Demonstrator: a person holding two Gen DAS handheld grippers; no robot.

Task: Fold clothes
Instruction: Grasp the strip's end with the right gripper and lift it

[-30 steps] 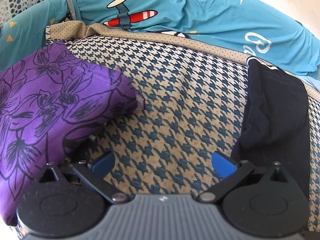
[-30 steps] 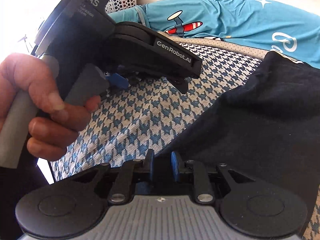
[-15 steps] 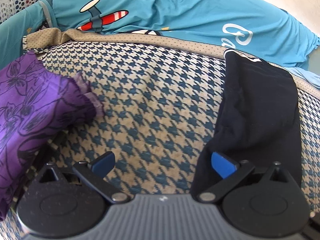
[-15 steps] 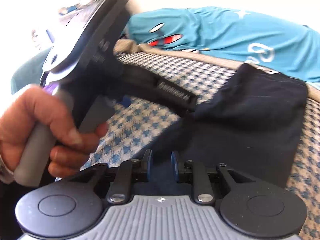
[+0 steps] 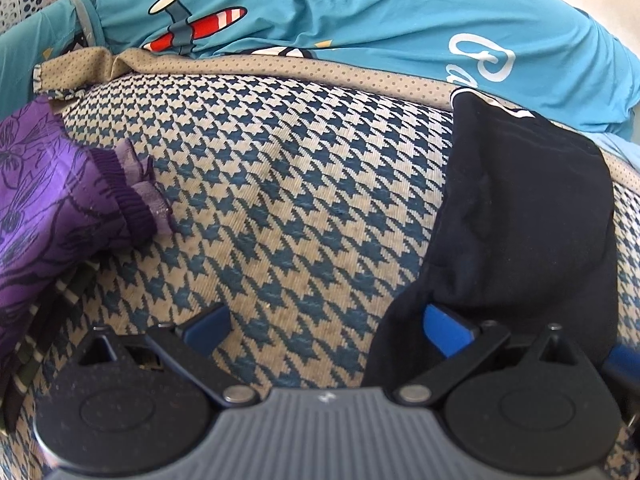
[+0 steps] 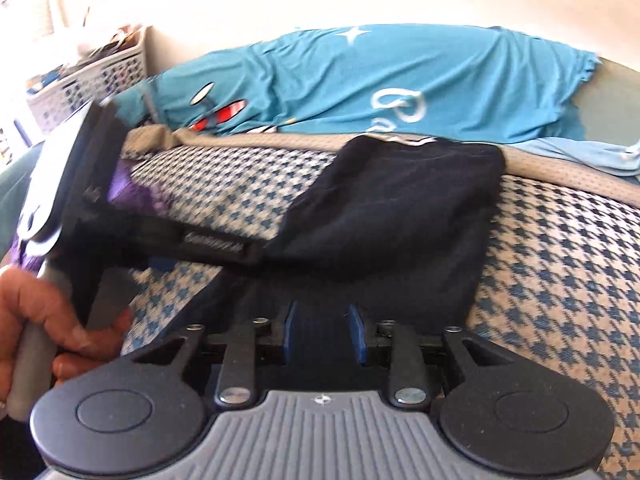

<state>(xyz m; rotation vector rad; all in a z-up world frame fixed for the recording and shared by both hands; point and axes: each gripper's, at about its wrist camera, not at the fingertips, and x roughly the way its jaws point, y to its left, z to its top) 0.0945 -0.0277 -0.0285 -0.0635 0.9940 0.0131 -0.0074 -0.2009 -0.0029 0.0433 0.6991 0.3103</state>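
Observation:
A black garment (image 5: 520, 208) lies folded on the houndstooth cover (image 5: 280, 200). My left gripper (image 5: 328, 330) is open wide, low over the cover, its right finger (image 5: 448, 330) over the garment's near left edge. In the right wrist view the same black garment (image 6: 400, 208) stretches away from my right gripper (image 6: 323, 332). Its jaws are opening; dark cloth still lies between the pads, which no longer pinch it. The left gripper (image 6: 208, 256), held by a hand (image 6: 36, 320), reaches the garment's left edge.
A purple floral garment (image 5: 48, 216) lies bunched at the left. A teal shirt with an airplane print (image 5: 320, 12) is draped along the back. A white perforated basket (image 6: 88, 80) stands at the far left by the wall.
The left gripper slid right, from the purple garment to the black one's edge. The right gripper drew back and rolled, and its pads spread wider.

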